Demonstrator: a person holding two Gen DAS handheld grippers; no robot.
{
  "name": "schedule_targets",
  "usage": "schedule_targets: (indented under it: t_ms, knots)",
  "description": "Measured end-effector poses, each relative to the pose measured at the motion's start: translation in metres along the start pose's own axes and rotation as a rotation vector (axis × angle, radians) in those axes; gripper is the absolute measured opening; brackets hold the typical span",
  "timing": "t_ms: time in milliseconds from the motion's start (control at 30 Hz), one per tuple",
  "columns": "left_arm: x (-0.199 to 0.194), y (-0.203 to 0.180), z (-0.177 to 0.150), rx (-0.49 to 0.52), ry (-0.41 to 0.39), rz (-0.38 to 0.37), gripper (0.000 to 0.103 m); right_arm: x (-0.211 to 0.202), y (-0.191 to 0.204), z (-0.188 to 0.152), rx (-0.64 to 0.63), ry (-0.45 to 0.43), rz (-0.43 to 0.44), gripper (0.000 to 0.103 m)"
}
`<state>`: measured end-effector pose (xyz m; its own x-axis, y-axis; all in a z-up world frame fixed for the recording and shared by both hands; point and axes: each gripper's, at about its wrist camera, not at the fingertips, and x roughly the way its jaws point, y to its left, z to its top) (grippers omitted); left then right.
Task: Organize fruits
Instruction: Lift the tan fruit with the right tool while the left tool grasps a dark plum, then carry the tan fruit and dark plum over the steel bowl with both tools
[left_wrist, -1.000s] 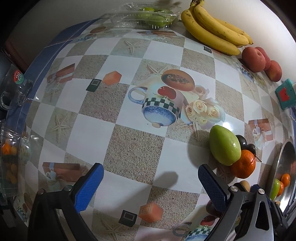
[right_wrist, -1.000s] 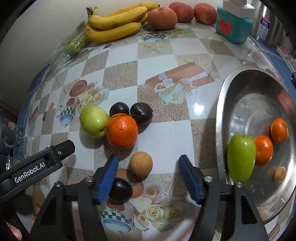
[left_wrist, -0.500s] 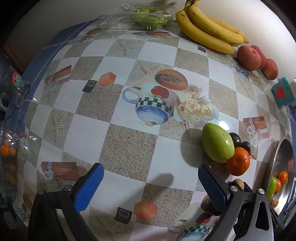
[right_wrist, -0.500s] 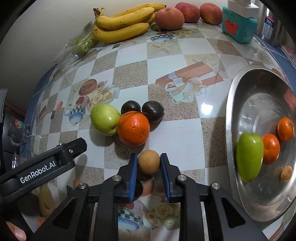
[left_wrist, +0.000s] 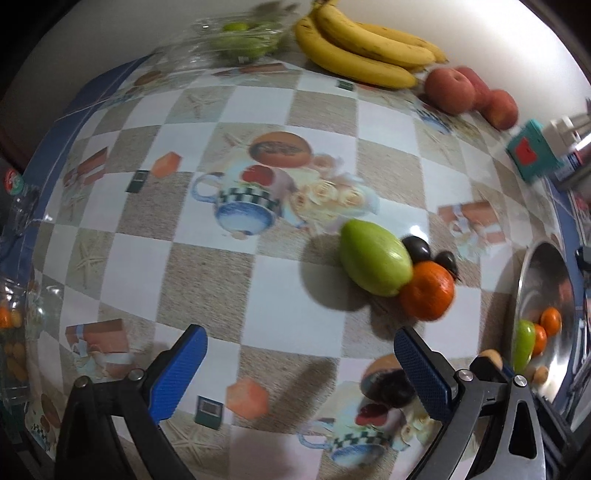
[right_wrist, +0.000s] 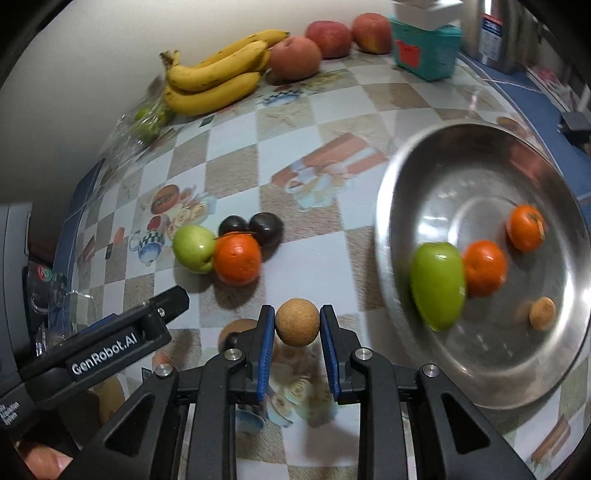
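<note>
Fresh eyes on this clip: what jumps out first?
The right gripper is clamped on a small brown round fruit, front and centre. To its right, the steel bowl holds a green fruit and two oranges. Bananas lie by the wall.

A dark plum sits half hidden behind the left hand-held gripper's finger. The steel bowl is cut by the frame edge, and the bagged green fruit at the table's far corner is blurred beyond telling.
</note>
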<state>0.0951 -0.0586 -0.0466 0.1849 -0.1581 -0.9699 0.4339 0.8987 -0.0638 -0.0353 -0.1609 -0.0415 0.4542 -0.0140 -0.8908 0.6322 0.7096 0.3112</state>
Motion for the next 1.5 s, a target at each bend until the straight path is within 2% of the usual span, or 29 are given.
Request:
schedule_targets:
  t_ms: [100, 200, 300, 433, 533, 700, 1000, 1167, 1500]
  knots:
    - [0.0, -0.012, -0.004, 0.043, 0.001, -0.002, 0.098, -0.007, -0.006, -0.001, 0.02, -0.017, 0.0, 0.026]
    - [0.001, -0.021, -0.006, 0.086, 0.01, -0.022, 0.089, -0.015, -0.013, -0.001, 0.044, -0.033, 0.017, 0.026]
    - [0.004, -0.032, -0.01, 0.131, 0.023, -0.04, 0.087, -0.024, -0.018, -0.003, 0.06, -0.052, 0.031, 0.026]
    - [0.008, -0.043, -0.013, 0.173, 0.031, -0.023, 0.082, -0.034, -0.025, -0.005, 0.076, -0.071, 0.044, 0.026]
    - [0.009, -0.049, -0.018, 0.192, 0.036, -0.019, 0.074, -0.037, -0.028, -0.007, 0.086, -0.077, 0.052, 0.026]
    - [0.012, -0.061, -0.026, 0.239, 0.043, -0.001, 0.069, -0.037, -0.03, -0.006, 0.092, -0.072, 0.07, 0.026]
    - [0.019, -0.08, -0.036, 0.308, 0.046, 0.03, 0.047, -0.04, -0.031, -0.006, 0.102, -0.075, 0.096, 0.026]
    - [0.019, -0.082, -0.04, 0.312, 0.045, 0.006, 0.033, -0.042, -0.033, -0.005, 0.108, -0.076, 0.11, 0.026]
    - [-0.005, -0.074, -0.035, 0.283, 0.017, -0.047, 0.031, -0.043, -0.034, -0.004, 0.119, -0.078, 0.127, 0.026]
